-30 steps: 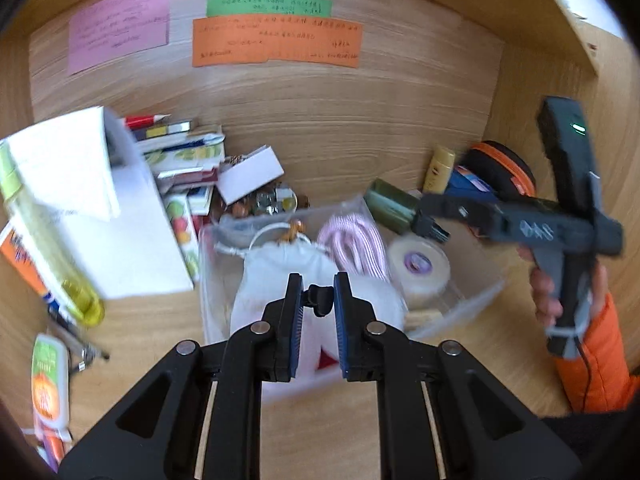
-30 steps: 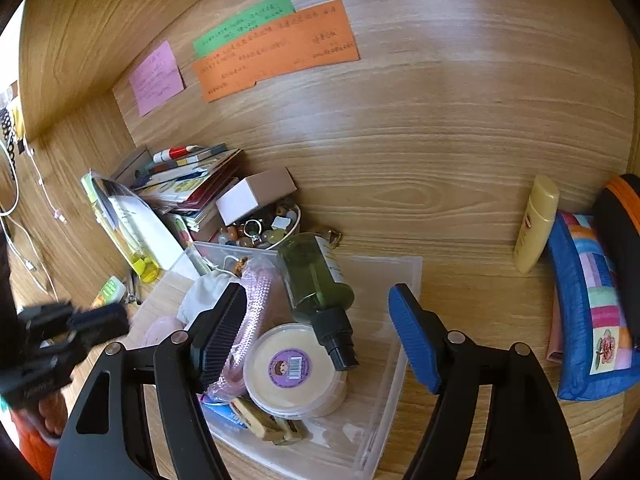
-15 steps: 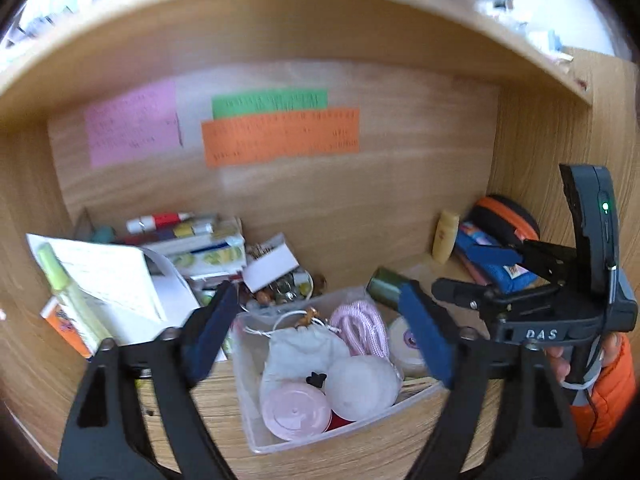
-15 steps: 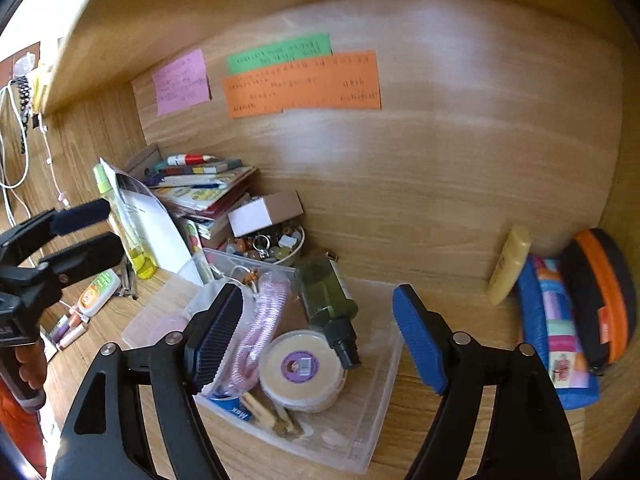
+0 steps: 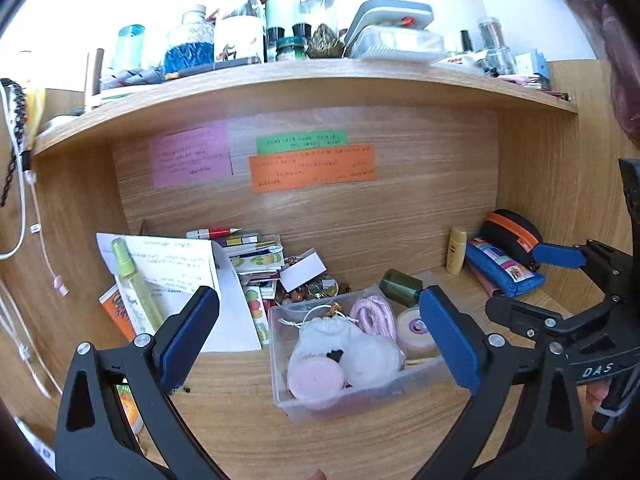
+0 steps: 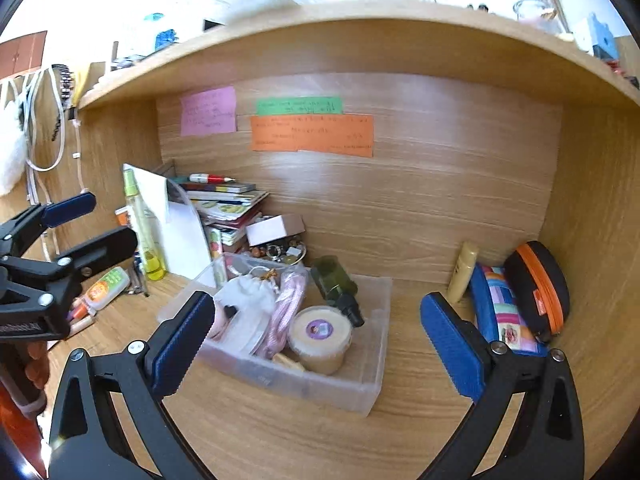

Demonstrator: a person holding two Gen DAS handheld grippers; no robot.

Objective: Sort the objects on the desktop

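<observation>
- The left gripper (image 5: pixel 320 340) stood with its jaws spread wide and nothing between them; they had just been opening, and it hung above the desk in front of the clear plastic bin (image 5: pixel 360 404).
- The right gripper (image 6: pixel 316 340) was likewise released and empty, its jaws having just widened — the bin (image 6: pixel 360 380) showed through the gap, but neither pad touched it.
- The bin sat on the wooden desk (image 5: pixel 240 420) under the shelf, already well filled: a white drawstring pouch (image 5: pixel 326 332), a pink round case (image 5: pixel 316 378), a coil of pink cord (image 5: pixel 372 314), a dark green spray bottle (image 6: pixel 336 284) and a round tub with a purple label (image 6: pixel 320 336).
- Judging by that load, a good part of the sorting looked done.
- Still loose outside the bin: a yellow-green spray bottle (image 5: pixel 134 284) leaning on papers, a stack of books (image 5: pixel 256 256), a small dish of trinkets (image 6: pixel 280 250), a yellow tube (image 5: pixel 456 250), a colourful pouch (image 6: pixel 500 312) and a black case with an orange zip (image 6: pixel 536 288).
- Whether these belonged in the bin could not be told — if so, several picks remained.
</observation>
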